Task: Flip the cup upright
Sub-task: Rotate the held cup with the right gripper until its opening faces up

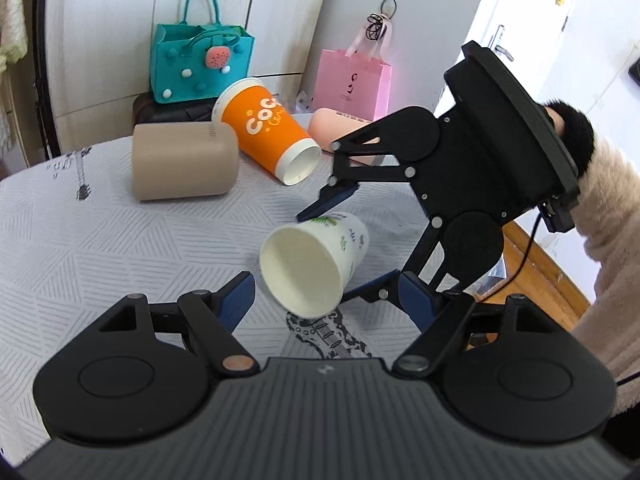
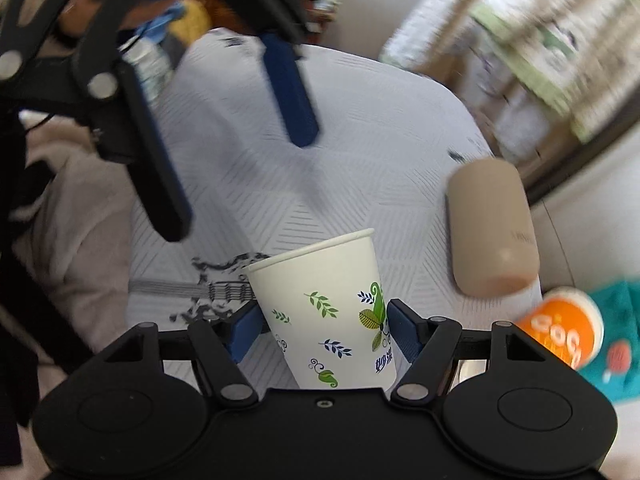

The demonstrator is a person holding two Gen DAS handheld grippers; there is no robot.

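White leaf-printed paper cup [image 1: 316, 264] sits mid-tabletop [image 1: 120, 248] between the right tool's [image 1: 326, 254] fingers, its mouth tilted toward the left tool [image 1: 332, 300], which is just before it. Behind it lie a beige cylindrical cup [image 1: 182, 162] at left, an orange paper cup [image 1: 268, 128] leaning beside that, and a peach cup [image 1: 340, 128] further right. Teal felt handbag [image 1: 200, 60] and pink paper gift bag [image 1: 352, 80] stand beyond the tabletop's far edge.
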